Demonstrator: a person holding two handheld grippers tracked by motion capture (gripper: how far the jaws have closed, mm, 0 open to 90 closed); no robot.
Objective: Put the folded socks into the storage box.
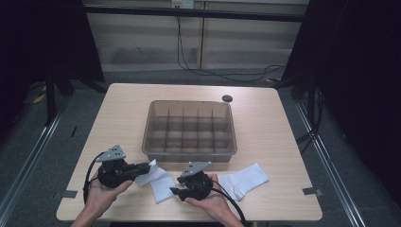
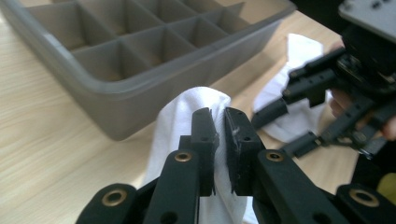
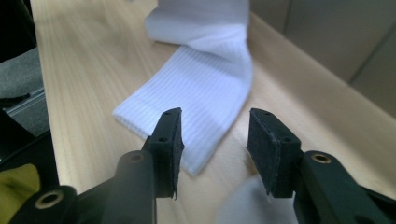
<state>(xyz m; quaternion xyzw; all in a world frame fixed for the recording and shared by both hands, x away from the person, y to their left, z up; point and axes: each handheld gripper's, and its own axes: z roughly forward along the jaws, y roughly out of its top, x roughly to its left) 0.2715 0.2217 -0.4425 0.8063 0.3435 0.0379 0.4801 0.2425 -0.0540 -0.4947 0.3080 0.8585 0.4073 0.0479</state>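
Note:
A white sock [image 1: 160,183] lies on the wooden table in front of the tray. My left gripper [image 1: 143,167] is shut on one end of it, and in the left gripper view the fabric [image 2: 187,112] bunches up between the closed pads [image 2: 219,135]. My right gripper [image 1: 174,191] is at the sock's near end. In the right gripper view its jaws [image 3: 215,144] stand open over the ribbed cuff [image 3: 201,79] without touching it. The right gripper [image 2: 275,133] also appears in the left gripper view, just beyond the pinched sock.
A grey-brown divided tray [image 1: 189,152] stands mid-table, its near wall [image 2: 116,93] just behind the sock. A second white sock [image 1: 243,182] lies to the right of my right hand. A small dark disc [image 1: 227,98] sits behind the tray. The table's front edge is close to both hands.

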